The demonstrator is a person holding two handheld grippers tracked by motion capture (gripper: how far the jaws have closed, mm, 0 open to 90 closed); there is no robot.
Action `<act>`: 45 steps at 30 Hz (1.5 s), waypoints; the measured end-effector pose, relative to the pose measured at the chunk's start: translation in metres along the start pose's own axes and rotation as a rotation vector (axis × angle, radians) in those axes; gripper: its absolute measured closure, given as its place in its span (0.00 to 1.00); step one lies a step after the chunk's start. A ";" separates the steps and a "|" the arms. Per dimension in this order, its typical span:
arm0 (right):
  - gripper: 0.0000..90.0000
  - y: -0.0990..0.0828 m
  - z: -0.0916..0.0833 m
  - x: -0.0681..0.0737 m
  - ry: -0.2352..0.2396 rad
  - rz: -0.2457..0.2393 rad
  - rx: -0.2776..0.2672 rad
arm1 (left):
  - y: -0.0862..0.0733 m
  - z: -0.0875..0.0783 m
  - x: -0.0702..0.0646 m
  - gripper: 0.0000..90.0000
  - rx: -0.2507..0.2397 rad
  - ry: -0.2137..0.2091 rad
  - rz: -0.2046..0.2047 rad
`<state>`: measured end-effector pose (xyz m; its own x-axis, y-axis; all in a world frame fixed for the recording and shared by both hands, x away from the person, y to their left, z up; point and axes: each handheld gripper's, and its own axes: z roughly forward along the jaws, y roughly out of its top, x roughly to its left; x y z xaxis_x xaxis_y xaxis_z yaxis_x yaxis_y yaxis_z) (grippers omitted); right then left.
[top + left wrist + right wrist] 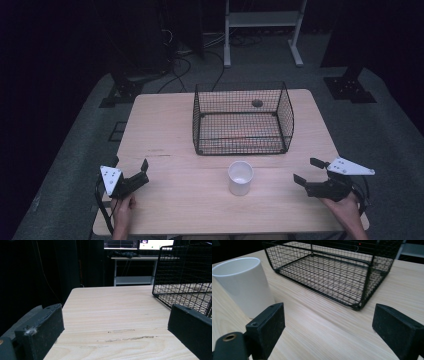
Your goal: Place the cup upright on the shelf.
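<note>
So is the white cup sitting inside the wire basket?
No, in the high view the white cup stands upright on the bare table, just outside the near wall of the wire basket.

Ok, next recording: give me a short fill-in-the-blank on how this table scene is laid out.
1. The cup on the table is ____ in colour.
2. The wire basket stands ____ the cup, farther from the person.
3. The right tool has ____ jaws with nothing between them.
4. The cup stands ____, mouth up.

Missing words: white; behind; open; upright
</note>
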<state>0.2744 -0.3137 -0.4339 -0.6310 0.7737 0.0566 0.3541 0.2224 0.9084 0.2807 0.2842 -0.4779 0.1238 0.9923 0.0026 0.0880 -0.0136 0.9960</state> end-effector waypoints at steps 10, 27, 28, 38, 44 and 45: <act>0.10 0.010 0.012 0.012 0.059 -0.030 0.026 | 0.000 0.000 0.000 0.00 0.001 0.000 -0.001; 0.08 0.024 0.032 0.036 0.154 -0.074 0.052 | 0.000 0.000 0.001 0.00 0.001 0.001 -0.005; 0.08 0.024 0.033 0.038 0.159 -0.076 0.055 | 0.000 0.000 0.001 0.00 0.001 0.001 -0.006; 0.05 0.032 0.044 0.054 0.214 -0.109 0.077 | 0.000 0.000 0.001 0.00 0.001 0.001 -0.010; 0.03 0.033 0.050 0.062 0.243 -0.119 0.088 | 0.000 0.000 0.001 0.00 0.001 0.001 -0.011; 0.03 0.034 0.051 0.063 0.248 -0.117 0.090 | 0.000 0.000 0.001 0.00 0.001 0.001 -0.011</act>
<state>0.2820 -0.2271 -0.4211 -0.8167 0.5736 0.0627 0.3214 0.3620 0.8750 0.2812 0.2855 -0.4779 0.1222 0.9925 -0.0081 0.0901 -0.0029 0.9959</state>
